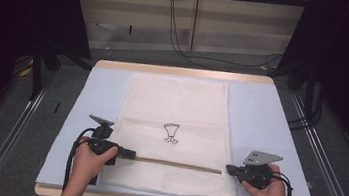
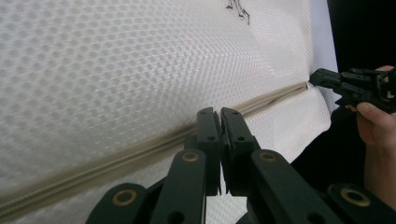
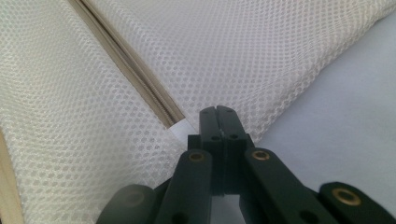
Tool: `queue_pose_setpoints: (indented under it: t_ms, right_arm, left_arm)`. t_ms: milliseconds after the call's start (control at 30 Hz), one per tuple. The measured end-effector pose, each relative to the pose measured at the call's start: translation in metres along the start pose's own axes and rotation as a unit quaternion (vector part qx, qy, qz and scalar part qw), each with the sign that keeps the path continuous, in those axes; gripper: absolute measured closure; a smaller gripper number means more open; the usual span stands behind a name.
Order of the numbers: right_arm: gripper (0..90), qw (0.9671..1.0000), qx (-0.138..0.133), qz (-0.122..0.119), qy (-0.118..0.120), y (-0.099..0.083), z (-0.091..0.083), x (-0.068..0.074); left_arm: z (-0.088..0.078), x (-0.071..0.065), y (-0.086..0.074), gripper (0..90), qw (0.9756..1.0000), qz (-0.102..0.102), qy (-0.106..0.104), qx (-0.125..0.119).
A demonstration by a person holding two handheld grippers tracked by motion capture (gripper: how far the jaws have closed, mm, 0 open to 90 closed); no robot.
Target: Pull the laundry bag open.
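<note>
**Working the zipper of a mesh bag near the desk's front edge**

Holding a white mesh laundry bag (image 1: pixel 174 128) flat on the pale blue mat (image 1: pixel 269 130) that covers the desk, the person has a gripper at each end of the zipper (image 1: pixel 174 164), which runs parallel to the front edge of the desk and close to it. The bag lies in the middle of the desk, its far end reaching toward the back edge, a small black drawing (image 1: pixel 171 133) on its upper face.

The left gripper (image 1: pixel 125 153) sits at the zipper's left end with its jaws pressed together; whether they pinch the slider I cannot tell, as the spot is hidden behind the jaws. The right gripper (image 1: pixel 230 169) is at the bag's right edge, jaws likewise closed, apparently nipping the mesh right beside the zipper's end tab (image 3: pixel 181 127).

My reading is that the zipper step is in hand: one gripper anchors the bag while the other works the slider. The next move calls for a steady pull along the zipper line toward the right edge, keeping the fabric taut so the mesh does not bunch.
</note>
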State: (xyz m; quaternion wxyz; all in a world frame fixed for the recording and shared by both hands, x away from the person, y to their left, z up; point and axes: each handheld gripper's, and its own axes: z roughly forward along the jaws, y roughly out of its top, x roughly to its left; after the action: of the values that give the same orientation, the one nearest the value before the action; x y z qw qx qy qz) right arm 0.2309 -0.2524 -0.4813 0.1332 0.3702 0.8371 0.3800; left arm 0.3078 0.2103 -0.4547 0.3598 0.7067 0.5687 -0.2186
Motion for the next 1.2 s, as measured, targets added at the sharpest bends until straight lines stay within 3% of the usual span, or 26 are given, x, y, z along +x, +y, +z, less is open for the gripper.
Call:
queue_pose_setpoints:
  t_ms: [267,333,533,867,1033,1200]
  right_arm:
    - [90.0,1.0000,0.002,-0.001,-0.001,0.001,0.000,0.001]
    - [90.0,1.0000,0.002,-0.001,-0.001,0.000,0.000,0.000]
    - [90.0,1.0000,0.002,-0.001,-0.001,0.001,0.000,0.000]
    - [90.0,1.0000,0.002,-0.003,-0.002,0.001,0.000,0.000]
    - [90.0,1.0000,0.002,-0.001,0.002,0.001,0.000,0.000]
    - [90.0,1.0000,0.003,0.000,0.003,0.001,0.000,0.000]
  left_arm:
    - [-0.008,0.003,-0.002,87.3,0.9999,-0.004,0.004,-0.010]
    - [-0.009,0.005,-0.003,87.2,0.9999,-0.005,-0.004,-0.011]
    - [-0.019,0.011,-0.006,87.1,0.9998,-0.004,0.012,-0.017]
    - [-0.032,0.024,-0.011,87.0,0.9993,-0.016,0.012,-0.031]
    - [-0.038,0.029,-0.014,86.9,0.9988,-0.021,0.027,-0.036]
    - [-0.045,0.036,-0.016,87.3,0.9984,-0.029,0.020,-0.044]
